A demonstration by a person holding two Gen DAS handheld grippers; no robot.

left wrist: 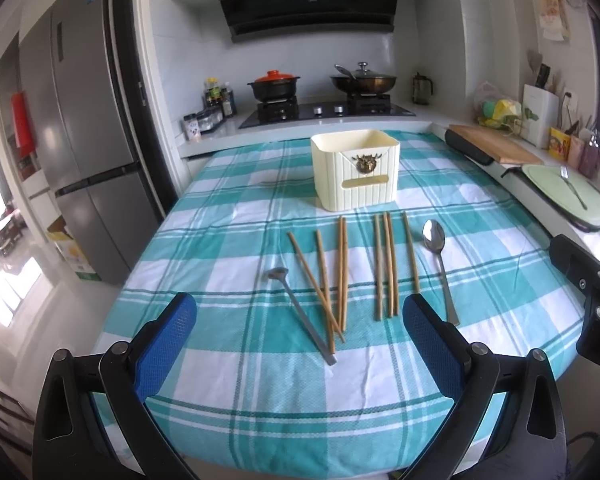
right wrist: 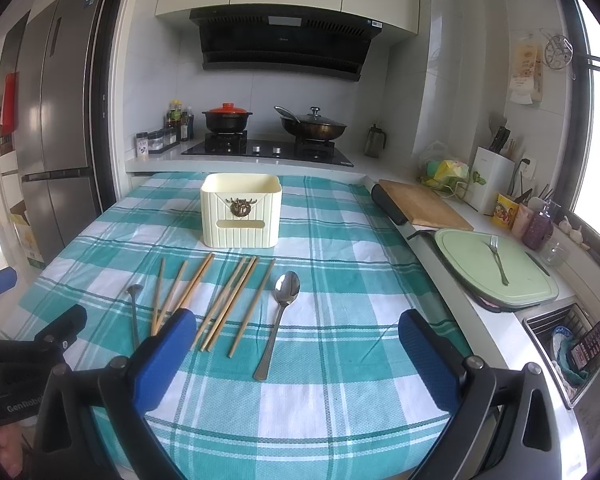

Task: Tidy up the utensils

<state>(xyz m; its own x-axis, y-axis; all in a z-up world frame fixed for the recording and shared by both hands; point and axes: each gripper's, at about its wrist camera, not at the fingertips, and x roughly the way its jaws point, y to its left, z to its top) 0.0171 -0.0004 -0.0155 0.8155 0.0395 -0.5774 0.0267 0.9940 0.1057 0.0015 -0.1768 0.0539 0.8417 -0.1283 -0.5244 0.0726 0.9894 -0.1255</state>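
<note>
Hovering wide apart and empty, the left gripper (left wrist: 300,312) and right gripper (right wrist: 298,332) face wooden chopsticks (left wrist: 386,264) and two spoons (left wrist: 438,256) before the cream holder (left wrist: 356,170) on the checked tablecloth (left wrist: 228,208).

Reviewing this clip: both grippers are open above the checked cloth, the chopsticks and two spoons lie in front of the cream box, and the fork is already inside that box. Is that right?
Not quite. The fork is not in the cream box; it lies on the pale green board on the counter, as the right wrist view shows. The rest holds: left gripper and right gripper are open, and the chopsticks and spoons lie before the box.
</note>
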